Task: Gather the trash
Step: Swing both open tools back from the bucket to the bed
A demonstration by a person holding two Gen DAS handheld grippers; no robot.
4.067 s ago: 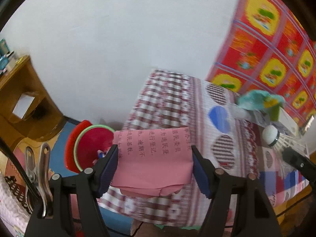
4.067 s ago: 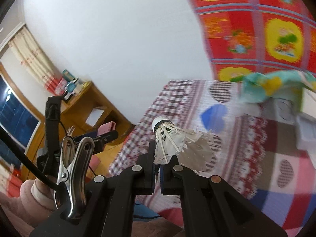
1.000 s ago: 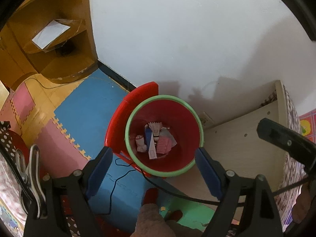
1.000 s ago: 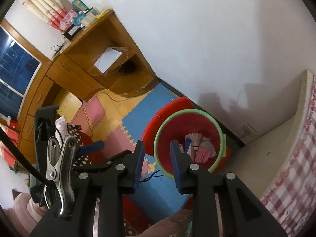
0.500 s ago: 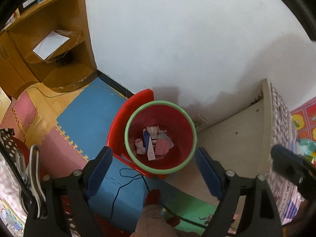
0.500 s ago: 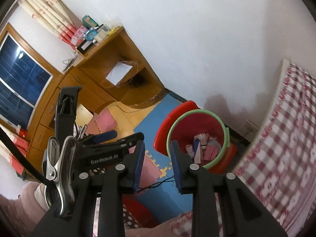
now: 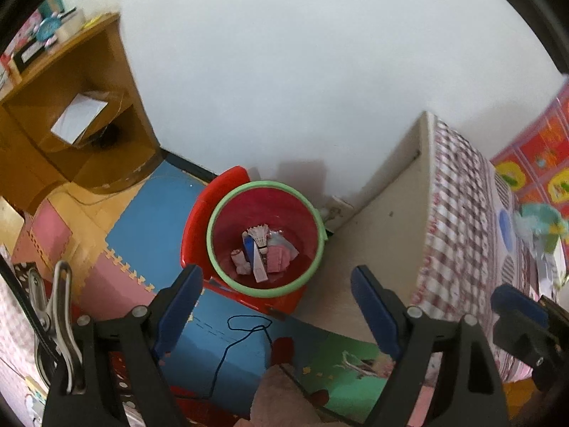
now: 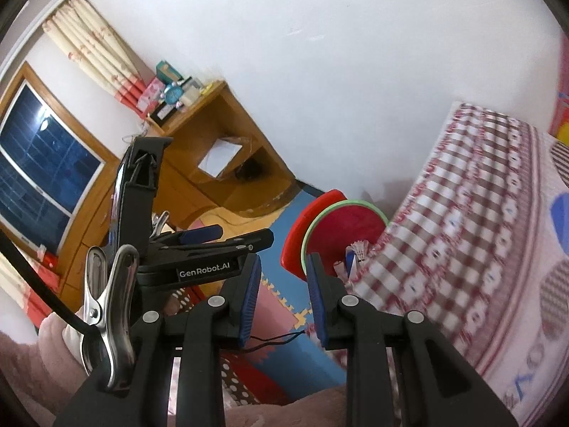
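A red bucket with a green rim (image 7: 217,210) stands on the floor against the wall. In it lie a white shuttlecock (image 7: 261,235), a folded pink paper (image 7: 279,258) and a few white scraps. My left gripper (image 7: 275,291) hangs above and in front of the bucket, open and empty. In the right wrist view the bucket (image 8: 341,227) is half hidden behind the bed edge, and the shuttlecock (image 8: 361,249) shows inside it. My right gripper (image 8: 283,270) has its blue pads apart with nothing between them. The left gripper (image 8: 213,238) shows to its left.
A bed with a red-and-white checked cover (image 7: 462,213) stands right of the bucket. A wooden desk (image 7: 71,106) with open shelves fills the left corner. Coloured foam mats (image 7: 149,220) cover the floor, and a dark cable (image 7: 242,334) lies on them. A person's pink sleeve (image 8: 21,356) is at lower left.
Earlier the left gripper held the pink paper and the right held the shuttlecock; both now lie in the bucket. Over the last second both grippers rose and drew back towards the bed.
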